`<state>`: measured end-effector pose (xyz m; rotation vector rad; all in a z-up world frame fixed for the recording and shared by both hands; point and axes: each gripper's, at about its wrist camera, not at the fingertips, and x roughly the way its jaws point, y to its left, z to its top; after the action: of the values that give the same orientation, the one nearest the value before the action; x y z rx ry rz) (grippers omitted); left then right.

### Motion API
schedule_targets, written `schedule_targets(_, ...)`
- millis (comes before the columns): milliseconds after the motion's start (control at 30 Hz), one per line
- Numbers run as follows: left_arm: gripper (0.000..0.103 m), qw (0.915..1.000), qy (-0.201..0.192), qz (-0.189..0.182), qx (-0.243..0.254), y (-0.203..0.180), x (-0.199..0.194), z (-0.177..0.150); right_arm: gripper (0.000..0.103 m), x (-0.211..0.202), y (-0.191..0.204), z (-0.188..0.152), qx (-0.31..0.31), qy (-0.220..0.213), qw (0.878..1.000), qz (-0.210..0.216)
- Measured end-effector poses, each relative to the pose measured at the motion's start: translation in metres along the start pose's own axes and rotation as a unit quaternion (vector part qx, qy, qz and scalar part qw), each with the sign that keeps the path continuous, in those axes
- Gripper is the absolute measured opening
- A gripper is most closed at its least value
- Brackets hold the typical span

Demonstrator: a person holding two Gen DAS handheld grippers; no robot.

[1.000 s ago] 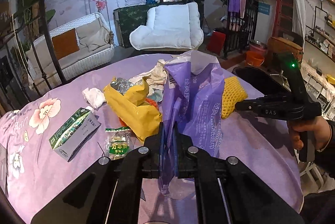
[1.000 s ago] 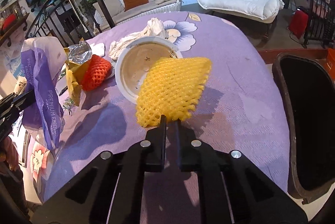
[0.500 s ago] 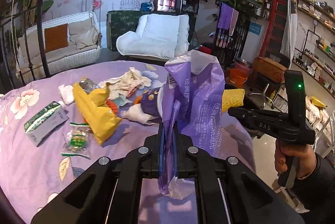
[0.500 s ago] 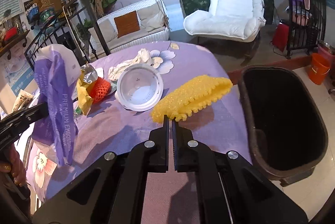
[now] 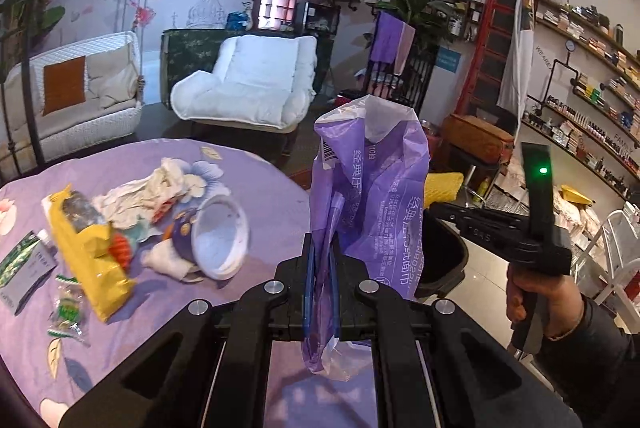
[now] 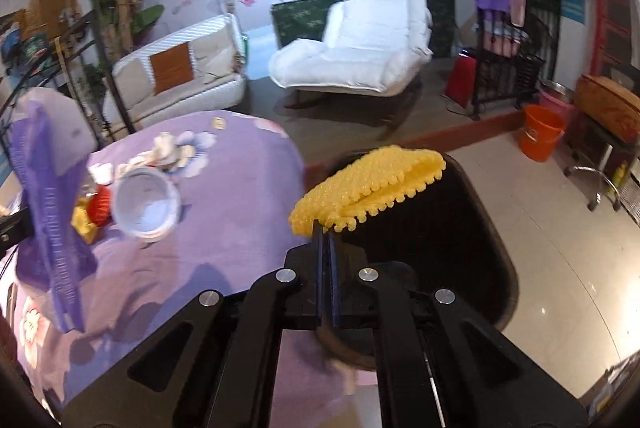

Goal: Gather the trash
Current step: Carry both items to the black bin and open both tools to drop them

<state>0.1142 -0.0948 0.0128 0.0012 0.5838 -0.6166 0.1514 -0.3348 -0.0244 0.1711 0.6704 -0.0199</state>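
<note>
My left gripper [image 5: 321, 248] is shut on a crumpled purple plastic bag [image 5: 372, 195], held upright above the table's right edge. In the right wrist view the same purple bag [image 6: 44, 211] hangs at the far left. My right gripper [image 6: 326, 232] is shut on a corner of a yellow foam fruit net [image 6: 368, 183], which hangs over the open black trash bin [image 6: 460, 240]. The left wrist view shows the right gripper [image 5: 436, 205] from the side, a hand [image 5: 540, 304] on its handle, the yellow net [image 5: 444, 185] poking out behind the bag.
On the purple flowered tablecloth [image 5: 260, 187] lie a tipped white bowl [image 5: 218, 238], a yellow wrapper [image 5: 86, 256], crumpled tissues [image 5: 148, 183], a green-and-grey carton [image 5: 24, 270] and a small green packet [image 5: 68, 310]. An orange bucket [image 6: 542, 133] and a stool stand on the floor beyond the bin.
Both grippers have swung right, away from the table's middle. The yellow net has been lifted off the table and now hangs over the bin. The purple bag stays clamped.
</note>
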Motion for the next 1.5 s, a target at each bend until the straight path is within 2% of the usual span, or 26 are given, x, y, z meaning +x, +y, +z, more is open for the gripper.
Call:
schedule_targets(100,0.008,0.9999,0.002,-0.011,0.009,-0.011,0.009,0.002,0.004,0.019,-0.02,0.0,0.015,0.024,0.999,-0.014)
schedule_targets(300,0.008,0.9994,0.012,-0.029,0.014,-0.028,0.029,0.006,0.006,0.055,-0.048,-0.011,0.06,0.074,0.995,-0.007)
schedule_targets(367,0.008,0.9992,0.017,-0.033,0.015,-0.033,0.037,0.009,0.015,0.069,-0.056,-0.014,0.085,0.092,0.992,-0.004)
schedule_targets(400,0.008,0.9992,0.018,-0.034,0.014,-0.035,0.039,0.009,0.031,0.072,-0.059,-0.017,0.096,0.092,0.991,-0.004)
schedule_targets(433,0.008,0.9991,0.02,-0.036,0.013,-0.037,0.042,0.011,0.055,0.072,-0.059,-0.019,0.102,0.091,0.991,-0.005)
schedule_targets(467,0.008,0.9989,0.022,-0.039,0.012,-0.038,0.046,0.012,0.062,0.072,-0.061,-0.022,0.108,0.088,0.99,-0.013)
schedule_targets(667,0.008,0.998,0.034,-0.051,0.012,-0.057,0.071,0.023,0.063,0.041,-0.069,-0.033,0.137,0.053,0.989,-0.015)
schedule_targets(800,0.008,0.997,0.045,-0.059,0.02,-0.075,0.095,0.029,0.068,0.009,-0.08,-0.043,0.144,0.027,0.988,-0.047)
schedule_targets(1000,0.008,0.9941,0.078,-0.071,0.022,-0.102,0.14,0.032,0.069,-0.031,-0.099,-0.061,0.144,-0.002,0.984,-0.108)
schedule_targets(1167,0.008,0.9909,0.111,-0.076,0.009,-0.11,0.167,0.031,0.071,-0.048,-0.112,-0.075,0.145,-0.002,0.981,-0.132)
schedule_targets(1500,0.008,0.9856,0.16,-0.05,0.017,-0.119,0.203,0.022,0.075,-0.051,-0.118,-0.079,0.157,0.006,0.979,-0.131)
